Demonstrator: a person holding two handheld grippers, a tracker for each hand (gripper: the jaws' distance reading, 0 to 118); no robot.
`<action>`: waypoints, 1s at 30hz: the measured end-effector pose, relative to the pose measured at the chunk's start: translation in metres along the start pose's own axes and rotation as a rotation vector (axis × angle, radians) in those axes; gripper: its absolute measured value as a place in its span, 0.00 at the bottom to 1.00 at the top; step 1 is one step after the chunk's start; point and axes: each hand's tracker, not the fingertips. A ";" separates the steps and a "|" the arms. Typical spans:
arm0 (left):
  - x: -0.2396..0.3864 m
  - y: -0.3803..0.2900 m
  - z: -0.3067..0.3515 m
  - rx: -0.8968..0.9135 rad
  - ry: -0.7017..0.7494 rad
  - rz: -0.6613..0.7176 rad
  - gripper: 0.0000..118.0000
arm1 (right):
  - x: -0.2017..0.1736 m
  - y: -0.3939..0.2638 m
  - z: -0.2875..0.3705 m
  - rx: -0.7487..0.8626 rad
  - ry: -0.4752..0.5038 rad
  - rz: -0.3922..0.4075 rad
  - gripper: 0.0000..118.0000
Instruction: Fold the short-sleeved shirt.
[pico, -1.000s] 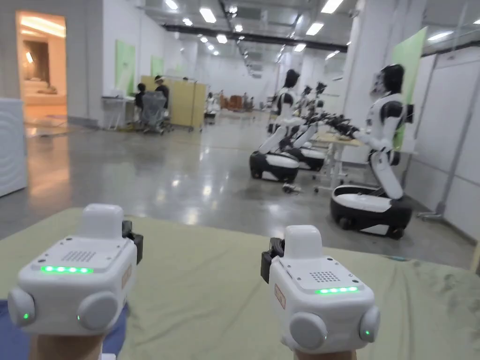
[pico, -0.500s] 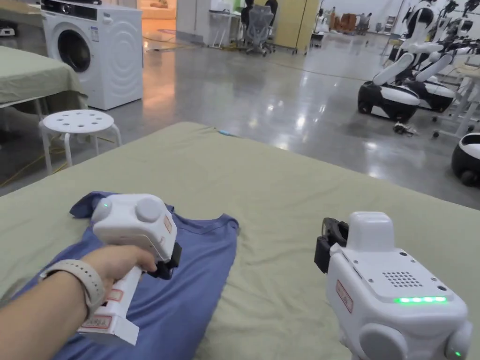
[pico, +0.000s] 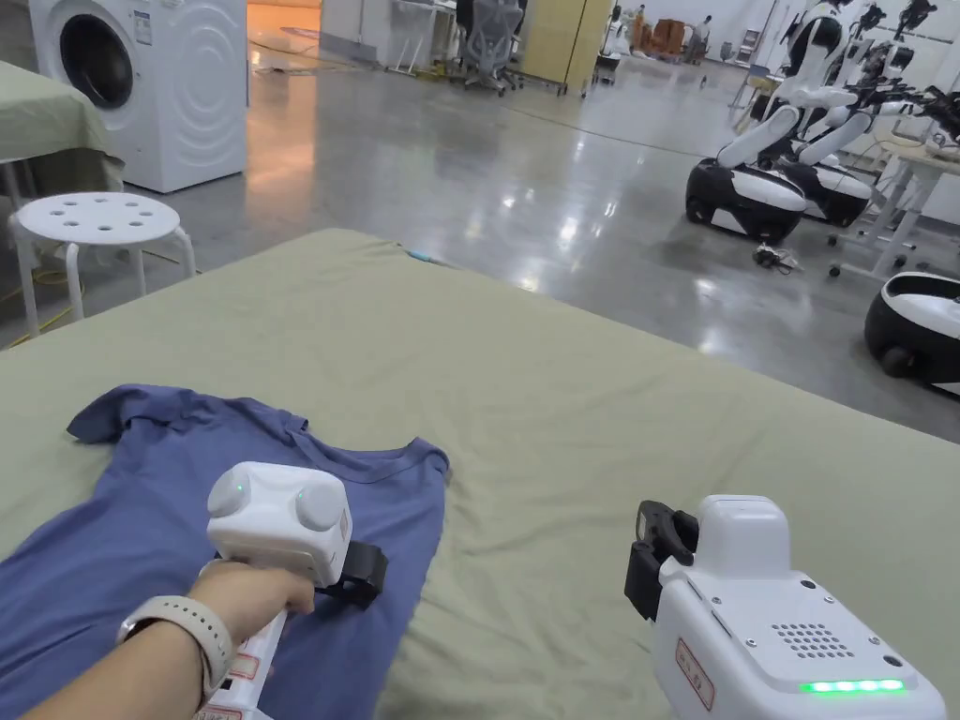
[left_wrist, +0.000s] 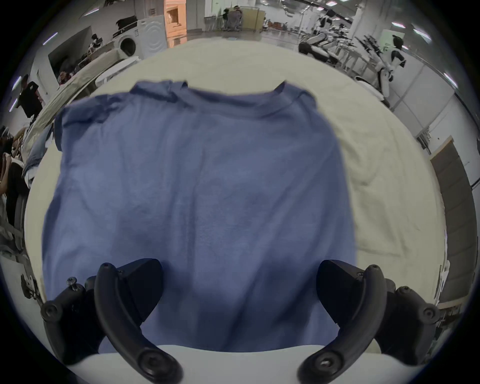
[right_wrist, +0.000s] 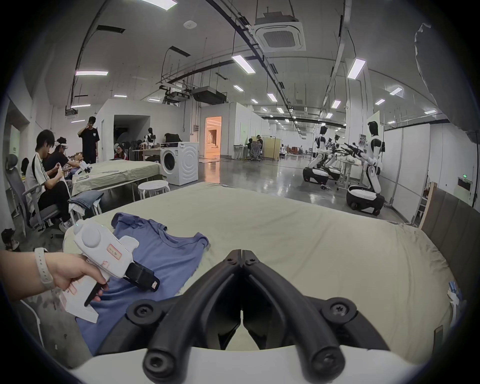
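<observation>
A blue short-sleeved shirt (pico: 141, 525) lies flat on the green-covered table (pico: 581, 403), collar toward the far side, at the near left. My left gripper (pico: 366, 577) hovers just over the shirt's right half; in the left gripper view its jaws stand wide apart above the blue shirt (left_wrist: 197, 187) with nothing between them. My right gripper (pico: 656, 553) is held over bare cover to the right of the shirt. In the right gripper view its jaws meet tip to tip (right_wrist: 241, 256) and hold nothing, and the left gripper (right_wrist: 145, 279) shows over the shirt (right_wrist: 168, 257).
A white stool (pico: 98, 220) and a washing machine (pico: 141, 89) stand beyond the table's left edge. Wheeled white robots (pico: 750, 187) are parked on the glossy floor at the far right. People sit at another covered table (right_wrist: 114, 171) to the left.
The head camera tilted down from the room to the table. My left gripper came down over the blue shirt and drew nearer along it. The right gripper stays over bare cover.
</observation>
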 end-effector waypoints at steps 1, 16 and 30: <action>-0.004 -0.003 -0.006 0.006 -0.003 -0.001 0.98 | 0.001 -0.001 0.000 -0.009 -0.003 0.002 0.00; 0.008 -0.022 0.082 0.306 -0.160 -0.108 0.07 | 0.034 0.002 0.042 0.008 -0.012 -0.035 0.00; 0.309 -0.021 0.161 0.413 -0.582 -0.379 0.07 | 0.172 -0.028 0.152 0.067 -0.283 -0.148 0.00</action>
